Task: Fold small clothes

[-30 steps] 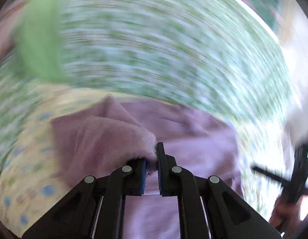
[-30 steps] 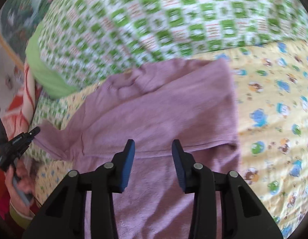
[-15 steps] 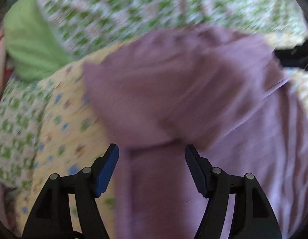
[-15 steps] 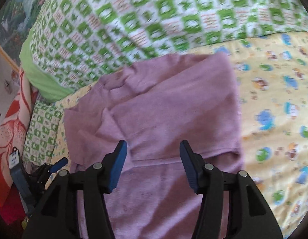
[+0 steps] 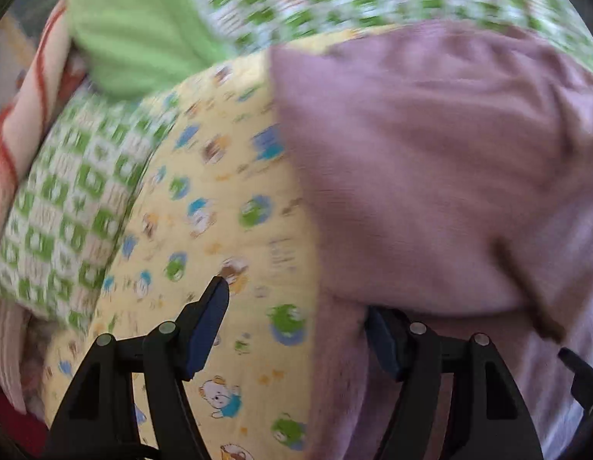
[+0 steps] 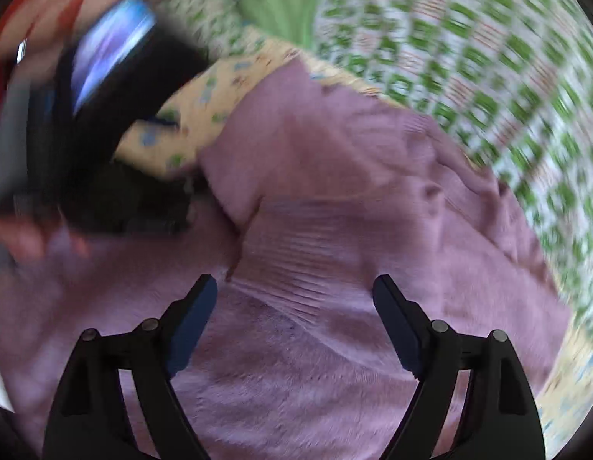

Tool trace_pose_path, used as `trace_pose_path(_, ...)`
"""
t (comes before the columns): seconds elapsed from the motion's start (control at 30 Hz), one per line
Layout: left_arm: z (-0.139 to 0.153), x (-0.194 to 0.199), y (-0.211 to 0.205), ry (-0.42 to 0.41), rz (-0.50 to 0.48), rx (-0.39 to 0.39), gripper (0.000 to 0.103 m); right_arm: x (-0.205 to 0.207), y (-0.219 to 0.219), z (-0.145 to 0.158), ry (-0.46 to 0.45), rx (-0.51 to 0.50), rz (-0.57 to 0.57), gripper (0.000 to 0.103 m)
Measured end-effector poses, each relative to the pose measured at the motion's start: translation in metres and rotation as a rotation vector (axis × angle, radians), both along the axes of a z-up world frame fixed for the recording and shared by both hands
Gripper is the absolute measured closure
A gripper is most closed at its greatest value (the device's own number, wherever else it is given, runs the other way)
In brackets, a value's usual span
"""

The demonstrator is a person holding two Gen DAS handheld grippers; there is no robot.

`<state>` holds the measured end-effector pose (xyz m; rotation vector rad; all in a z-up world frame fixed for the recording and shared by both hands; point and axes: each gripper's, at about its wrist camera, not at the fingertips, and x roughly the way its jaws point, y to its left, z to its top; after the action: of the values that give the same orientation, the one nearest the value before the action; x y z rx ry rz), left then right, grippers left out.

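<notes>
In the left wrist view, a red-striped white cloth (image 5: 24, 115) is lying at the far left, with a plain green cushion (image 5: 131, 34) beside it and a green-checked quilt (image 5: 62, 211) spreading below and behind. To the right, the yellow cartoon-print sheet (image 5: 227, 199) is covering the bed. The left gripper (image 5: 296, 318) is hovering over the sheet with its jaws standing wide apart and gripping nothing; its right finger is sitting under the near folded edge of the purple sweater (image 5: 430, 176), which is lying on the sheet at the right.

In the right wrist view, a blurred black shape at the left is probably the other gripper. The right gripper (image 6: 294, 306) is hanging over the sweater, its jaws having just been opening, nothing clamped between them.
</notes>
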<state>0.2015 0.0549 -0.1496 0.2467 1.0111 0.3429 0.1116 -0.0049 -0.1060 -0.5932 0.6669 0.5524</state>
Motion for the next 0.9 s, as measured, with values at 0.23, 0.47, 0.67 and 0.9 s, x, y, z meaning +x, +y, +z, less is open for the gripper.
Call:
trace_pose_path(0.23,0.003,0.000,0.047,-0.013,0.126,-0.192,0.033,0.045,-0.084,0.051,0.201,0.494,-0.238,0.096)
trace_pose_path(0.47,-0.008,-0.004,0.064,-0.010,0.177,-0.289,0.033,0.065,-0.274,0.003,0.369,0.965,-0.806,0.096)
trace_pose_path(0.67,-0.017,-0.007,0.090,-0.015,0.238,-0.426,0.033,0.048,-0.282,-0.011,0.369,1.013,-0.783,0.096)
trace_pose_path(0.9,-0.025,-0.009,0.101,-0.008,0.237,-0.444,0.031,0.052,-0.260,0.029,0.242,0.858,-0.737,0.096)
